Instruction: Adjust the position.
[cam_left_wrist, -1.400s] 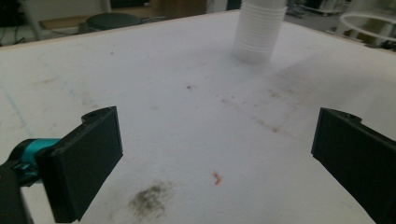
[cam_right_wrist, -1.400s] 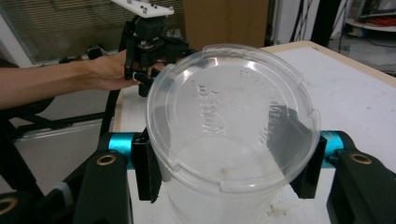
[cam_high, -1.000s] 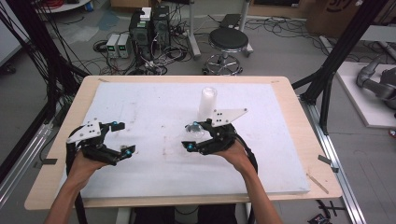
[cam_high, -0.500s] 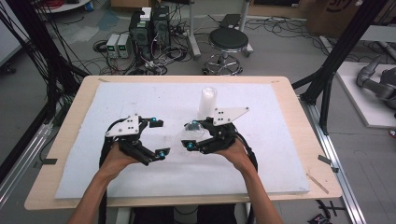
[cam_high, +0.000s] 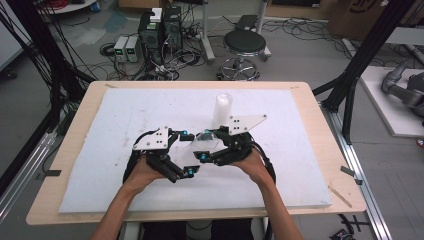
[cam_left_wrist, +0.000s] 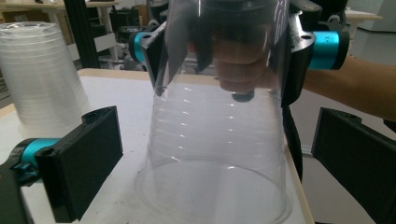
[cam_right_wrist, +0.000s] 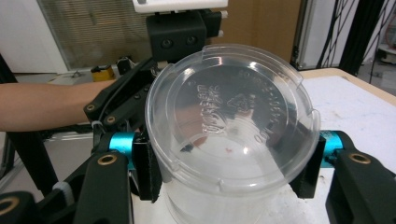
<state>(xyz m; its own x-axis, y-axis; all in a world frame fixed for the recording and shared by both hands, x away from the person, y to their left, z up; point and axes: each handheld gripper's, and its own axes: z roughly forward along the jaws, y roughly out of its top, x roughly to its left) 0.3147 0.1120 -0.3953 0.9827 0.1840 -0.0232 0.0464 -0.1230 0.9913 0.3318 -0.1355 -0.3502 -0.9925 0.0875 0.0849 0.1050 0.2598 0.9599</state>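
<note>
A clear plastic cup (cam_high: 202, 140) stands upside down on the white mat (cam_high: 125, 110), rim down. My right gripper (cam_high: 204, 146) is shut on its upper part; in the right gripper view the cup's embossed base (cam_right_wrist: 233, 116) sits between the black jaws of that gripper (cam_right_wrist: 226, 173). My left gripper (cam_high: 190, 153) is open, one jaw on each side of the cup. In the left gripper view the cup (cam_left_wrist: 219, 140) stands between the wide-apart jaws of the left gripper (cam_left_wrist: 217, 161), touching neither. A stack of clear cups (cam_high: 221, 107) stands just behind.
The stack of cups (cam_left_wrist: 42, 79) rises at the left in the left gripper view. The mat covers a wooden table (cam_high: 325, 150). Beyond its far edge are a stool (cam_high: 244, 42), computer boxes (cam_high: 160, 25) and cables on the floor.
My left gripper has moved right across the mat, from the left side up to the cup, and its jaws now flank it. The right gripper and cup have stayed put.
</note>
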